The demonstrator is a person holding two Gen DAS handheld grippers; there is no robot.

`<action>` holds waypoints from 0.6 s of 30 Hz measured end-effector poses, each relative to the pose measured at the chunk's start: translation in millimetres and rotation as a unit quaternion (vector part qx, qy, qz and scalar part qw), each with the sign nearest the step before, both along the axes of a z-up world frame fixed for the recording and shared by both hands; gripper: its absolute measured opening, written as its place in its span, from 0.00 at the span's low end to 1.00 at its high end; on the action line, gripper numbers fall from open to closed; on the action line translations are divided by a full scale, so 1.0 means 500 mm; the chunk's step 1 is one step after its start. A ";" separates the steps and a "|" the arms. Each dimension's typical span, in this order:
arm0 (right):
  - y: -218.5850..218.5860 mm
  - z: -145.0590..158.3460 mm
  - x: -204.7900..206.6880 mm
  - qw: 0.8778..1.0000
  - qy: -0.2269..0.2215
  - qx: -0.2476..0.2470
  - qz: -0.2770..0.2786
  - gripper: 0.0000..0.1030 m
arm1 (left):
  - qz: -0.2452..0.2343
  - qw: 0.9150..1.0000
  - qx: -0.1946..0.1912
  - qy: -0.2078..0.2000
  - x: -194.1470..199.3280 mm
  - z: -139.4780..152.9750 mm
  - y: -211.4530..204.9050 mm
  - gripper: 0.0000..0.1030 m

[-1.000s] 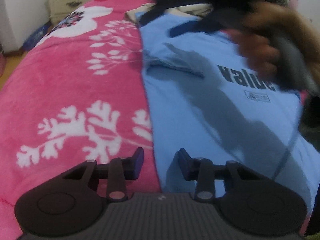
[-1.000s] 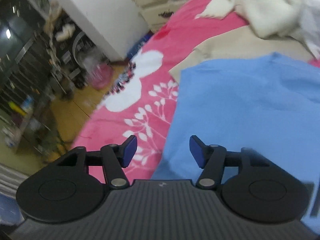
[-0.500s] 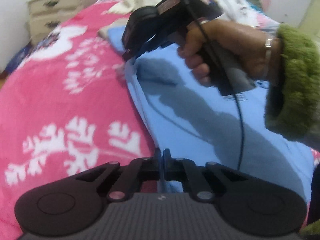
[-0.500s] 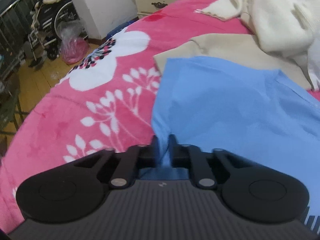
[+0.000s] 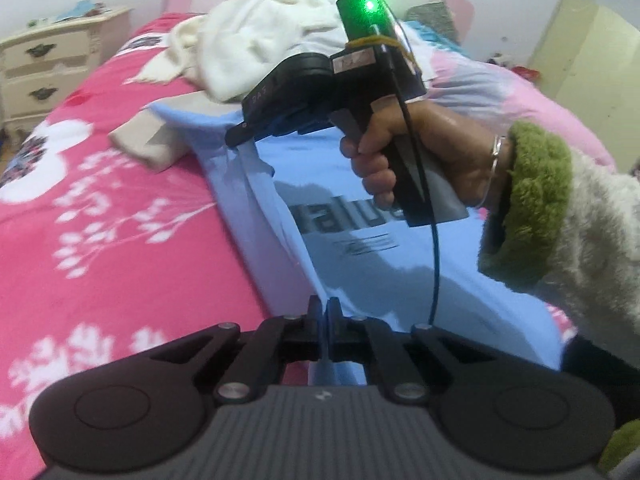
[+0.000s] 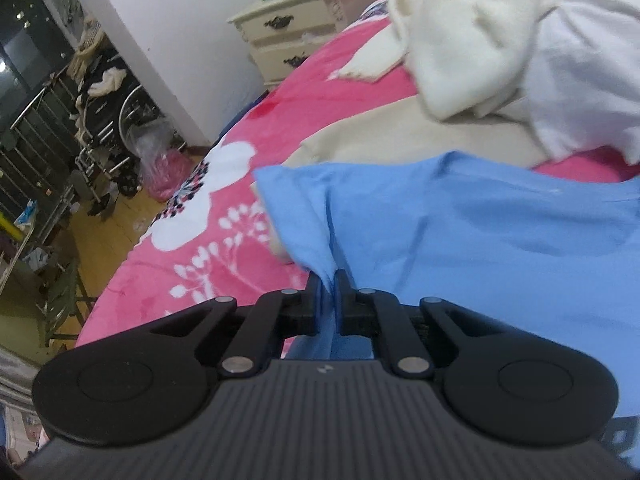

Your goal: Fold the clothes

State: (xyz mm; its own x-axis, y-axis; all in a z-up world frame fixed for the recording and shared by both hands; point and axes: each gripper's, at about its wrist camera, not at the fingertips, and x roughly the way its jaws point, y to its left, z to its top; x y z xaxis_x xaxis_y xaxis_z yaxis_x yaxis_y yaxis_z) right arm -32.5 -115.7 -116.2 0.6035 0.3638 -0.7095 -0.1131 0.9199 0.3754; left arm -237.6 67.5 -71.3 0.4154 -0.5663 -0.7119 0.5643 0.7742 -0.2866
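Just starting the first fold: pinching the blue shirt's point(image 5: 360, 272) left edge in both closed claws, left claw point(image 5: 323, 312) and right claw point(image 6: 329, 294), with folding still remaining.

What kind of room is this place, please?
Most likely a home bedroom. The clothes lie on a bed with a pink flowered blanket, a pink headboard stands at its far end, and a cream chest of drawers stands beside the bed.
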 end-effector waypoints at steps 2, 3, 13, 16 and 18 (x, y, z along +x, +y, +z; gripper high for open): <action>-0.032 0.008 -0.008 1.000 -0.005 0.000 -0.007 0.04 | -0.018 1.000 -0.007 0.002 0.008 0.005 -0.028 0.03; -0.048 0.012 -0.013 1.000 -0.008 -0.003 -0.009 0.04 | -0.025 1.000 -0.009 0.002 0.013 0.006 -0.042 0.03; -0.219 0.024 -0.059 0.998 -0.030 -0.017 -0.053 0.04 | -0.105 0.994 -0.015 0.007 0.047 0.007 -0.200 0.03; -0.275 0.021 -0.076 0.997 -0.037 -0.020 -0.063 0.04 | -0.134 0.991 -0.012 0.009 0.051 0.000 -0.261 0.03; -0.314 0.018 -0.090 0.997 -0.040 -0.024 -0.068 0.04 | -0.153 0.988 -0.012 0.012 0.054 -0.005 -0.302 0.03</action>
State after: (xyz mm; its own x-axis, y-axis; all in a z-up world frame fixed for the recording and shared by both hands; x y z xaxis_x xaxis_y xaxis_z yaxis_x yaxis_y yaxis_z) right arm -77.4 -272.6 -107.3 0.7008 0.2415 -0.6712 -0.0143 0.9455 0.3253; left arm -210.7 -83.7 -73.9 0.2049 -0.6792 -0.7048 0.7638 0.5612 -0.3187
